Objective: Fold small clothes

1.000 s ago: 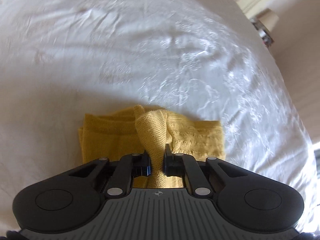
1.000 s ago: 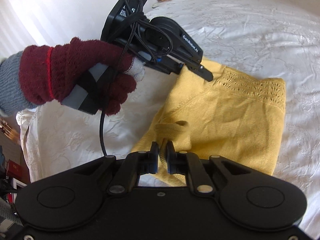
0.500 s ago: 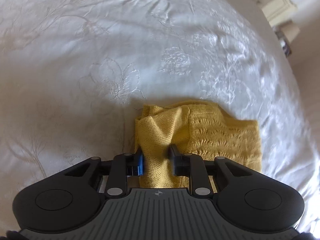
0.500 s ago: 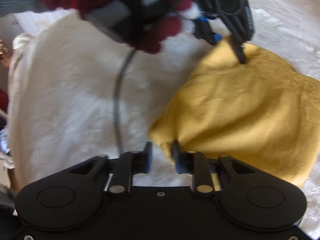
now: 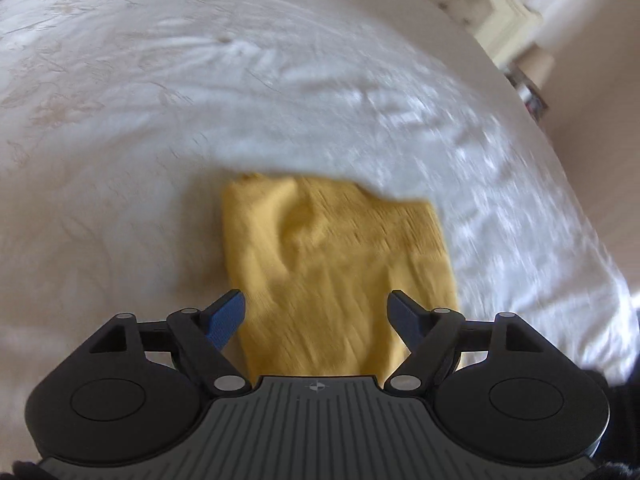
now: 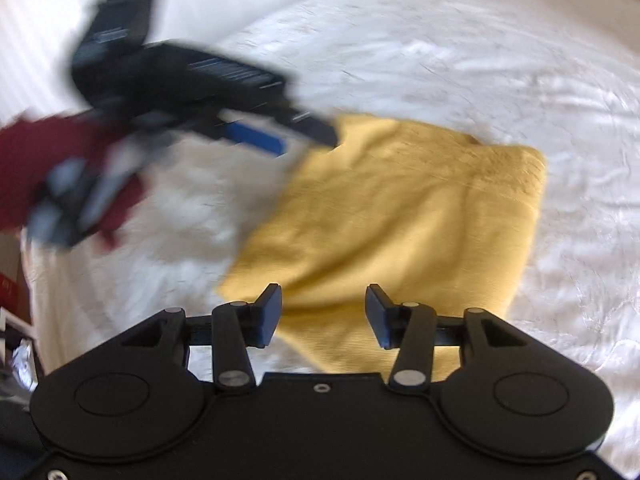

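Right wrist view: yellow sweater [image 6: 400, 220] lies folded on the bed [image 6: 460, 60].
Right gripper [image 6: 323, 312]: jaws opening, over the sweater's near edge, unclamped.
Left gripper [image 5: 316, 312]: jaws opening, sweater's long axis running straight ahead.

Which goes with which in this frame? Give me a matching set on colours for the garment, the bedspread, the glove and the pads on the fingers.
Column 1:
1. knit garment
2. bedspread
3. glove
4. finger pads

Column 2:
a. dark red
b. blue
c. yellow
d. white

Pairs: 1-c, 2-d, 3-a, 4-b
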